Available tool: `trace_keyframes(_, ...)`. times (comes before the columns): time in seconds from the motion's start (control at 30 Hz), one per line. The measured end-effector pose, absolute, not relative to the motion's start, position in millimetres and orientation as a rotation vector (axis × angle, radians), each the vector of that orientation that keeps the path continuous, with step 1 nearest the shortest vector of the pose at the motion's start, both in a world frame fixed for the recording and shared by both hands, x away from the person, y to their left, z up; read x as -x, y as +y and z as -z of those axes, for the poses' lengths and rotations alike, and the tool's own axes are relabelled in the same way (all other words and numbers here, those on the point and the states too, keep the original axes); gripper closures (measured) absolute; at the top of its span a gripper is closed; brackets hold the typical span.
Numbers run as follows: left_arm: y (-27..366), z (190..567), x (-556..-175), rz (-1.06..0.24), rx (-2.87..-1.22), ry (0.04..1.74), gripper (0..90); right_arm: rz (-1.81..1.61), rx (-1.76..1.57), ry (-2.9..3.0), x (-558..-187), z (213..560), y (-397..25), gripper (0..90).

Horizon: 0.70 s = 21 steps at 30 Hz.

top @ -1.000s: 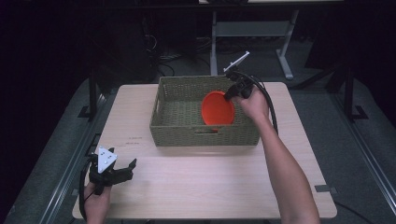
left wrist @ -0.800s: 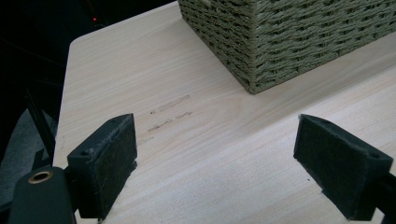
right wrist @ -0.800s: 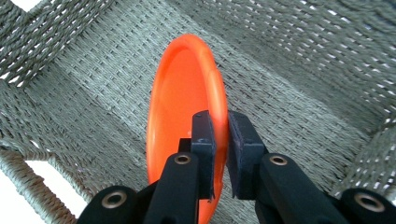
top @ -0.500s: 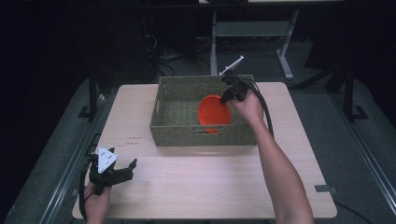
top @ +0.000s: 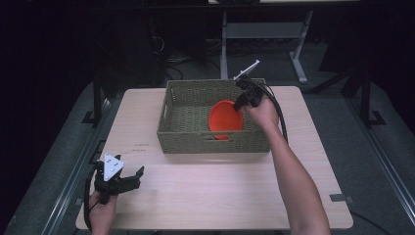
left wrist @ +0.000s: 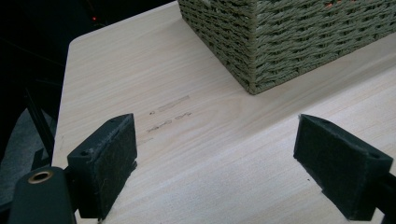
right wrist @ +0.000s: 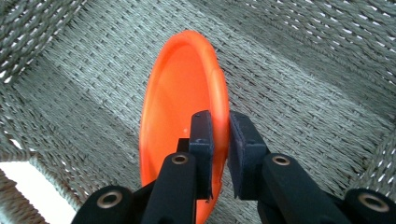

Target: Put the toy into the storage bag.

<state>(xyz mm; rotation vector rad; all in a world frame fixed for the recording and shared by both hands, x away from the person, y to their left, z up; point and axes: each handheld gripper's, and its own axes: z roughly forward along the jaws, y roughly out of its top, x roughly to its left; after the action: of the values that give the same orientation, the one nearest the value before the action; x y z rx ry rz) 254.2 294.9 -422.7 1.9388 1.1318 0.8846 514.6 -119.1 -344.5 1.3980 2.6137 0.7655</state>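
Your R gripper (right wrist: pixel 219 140) pinches orange plate (top: pixel 225 119) by rim, plate tilted on edge inside woven basket (top: pixel 186 139) at table's 12 o'clock. L gripper (left wrist: pixel 215 163) at 7 o'clock, jaws wide apart, holding nothing

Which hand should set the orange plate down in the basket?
The right. Its hand-held gripper already pinches the orange plate's rim inside the woven basket. The left hand-held gripper is open and holds nothing, at the table's near left corner, well away from the basket.
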Motion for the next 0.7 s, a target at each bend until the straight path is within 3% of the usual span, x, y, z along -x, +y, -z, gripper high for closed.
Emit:
trace_keyframes(0.2,296.5,422.9,-255.2,-0.884,-1.940,1.137,12.9,-0.743,-1.431,2.611,-517.1,349.9,-121.9,71.5)
trace_keyframes(0.4,295.2,423.1,-255.0,-0.883,-1.938,1.130,12.8,-0.720,-1.433,2.622,-517.8,351.5,-123.3,70.9)
trace_keyframes(0.53,295.4,423.2,-254.8,-0.880,-1.936,1.128,12.8,-0.726,-1.433,2.635,-518.0,352.3,-122.6,64.0)
trace_keyframes(0.7,296.4,422.7,-253.9,-0.883,-1.936,1.133,12.9,-0.712,-1.437,2.637,-517.7,352.4,-123.1,62.0)
